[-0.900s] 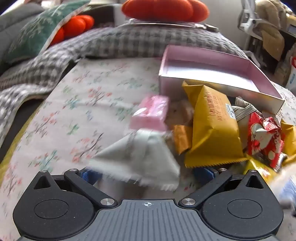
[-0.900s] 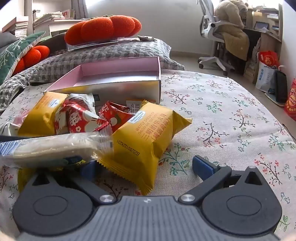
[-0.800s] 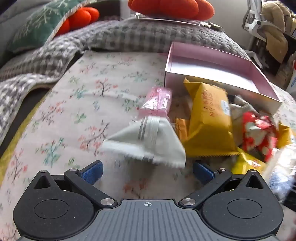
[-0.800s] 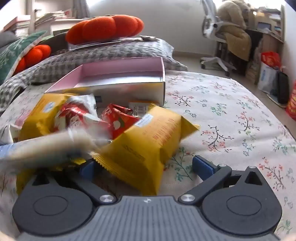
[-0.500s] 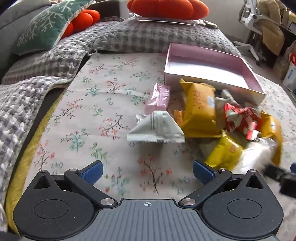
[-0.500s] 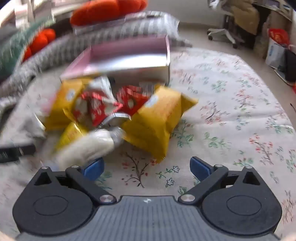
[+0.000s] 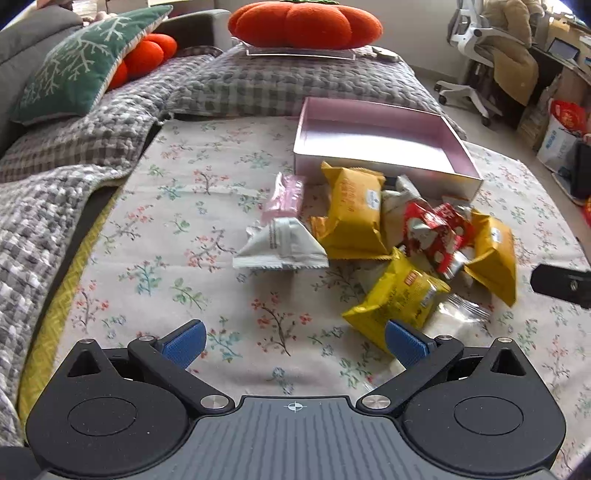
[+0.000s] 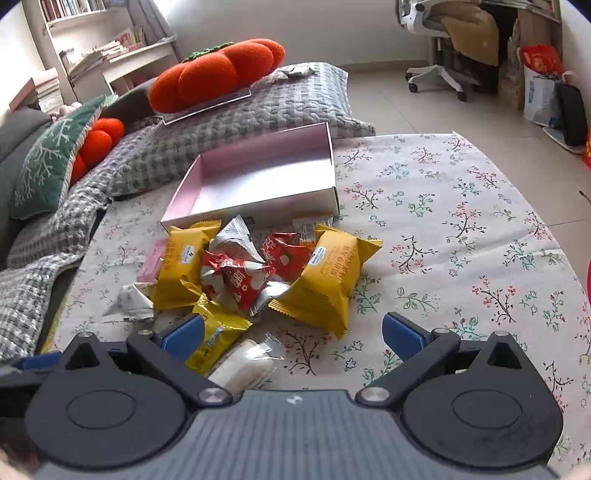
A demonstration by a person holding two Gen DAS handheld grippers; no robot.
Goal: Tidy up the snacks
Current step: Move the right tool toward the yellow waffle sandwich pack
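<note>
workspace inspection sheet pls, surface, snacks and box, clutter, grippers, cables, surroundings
surface: floral cloth, flat, covering the work area.
job's things: pink box open and empty; snack packets heaped in front of it, among them a yellow packet, a red packet, a grey triangular packet, a pink packet and a clear white packet.
clutter: nothing seen beyond the snacks.
grippers: left gripper open, nothing between its fingers; right gripper open over the pile's near edge, gripping nothing.
cables: nothing seen.
surroundings: grey checked blanket, orange pumpkin cushion, green cushion, office chair, bookshelf.
</note>
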